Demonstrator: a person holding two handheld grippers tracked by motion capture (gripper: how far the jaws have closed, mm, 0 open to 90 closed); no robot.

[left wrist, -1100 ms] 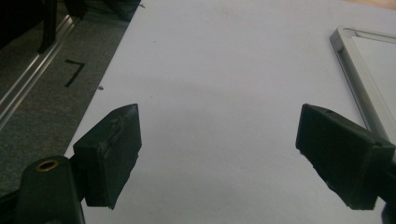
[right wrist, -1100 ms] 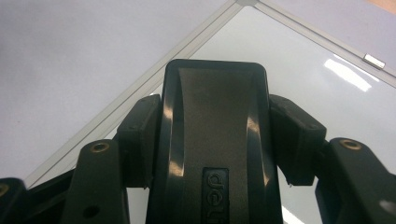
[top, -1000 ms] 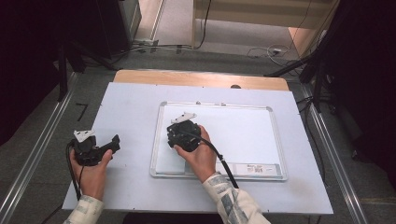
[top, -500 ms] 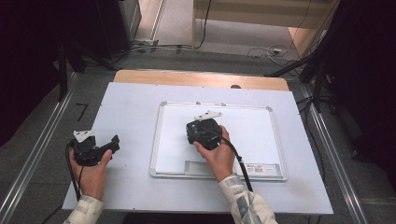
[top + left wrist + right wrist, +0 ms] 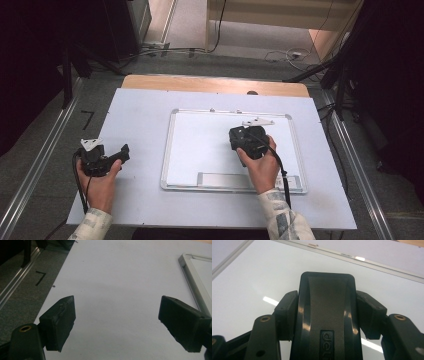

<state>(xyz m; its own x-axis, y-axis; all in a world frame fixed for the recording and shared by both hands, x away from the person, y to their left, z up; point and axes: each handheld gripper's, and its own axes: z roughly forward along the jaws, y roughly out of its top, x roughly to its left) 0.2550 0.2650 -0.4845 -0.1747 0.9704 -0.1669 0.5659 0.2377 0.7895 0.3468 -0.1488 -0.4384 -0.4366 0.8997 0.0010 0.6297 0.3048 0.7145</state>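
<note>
Right gripper (image 5: 246,142) fingers pinch black eraser (image 5: 327,315) on whiteboard (image 5: 200,150); left gripper (image 5: 117,325) fingers spread (idle). Risk: tilted eraser could slip from grip.

black eraser (image 5: 327,315) | glossy, lengthwise between pads | over whiteboard (image 5: 200,150), flat, centre table

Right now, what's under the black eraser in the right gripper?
The whiteboard: bare white surface shows on all sides of the eraser, clamped in the right gripper. The patch directly beneath the eraser is covered, so contact or marks there can't be seen.
</note>
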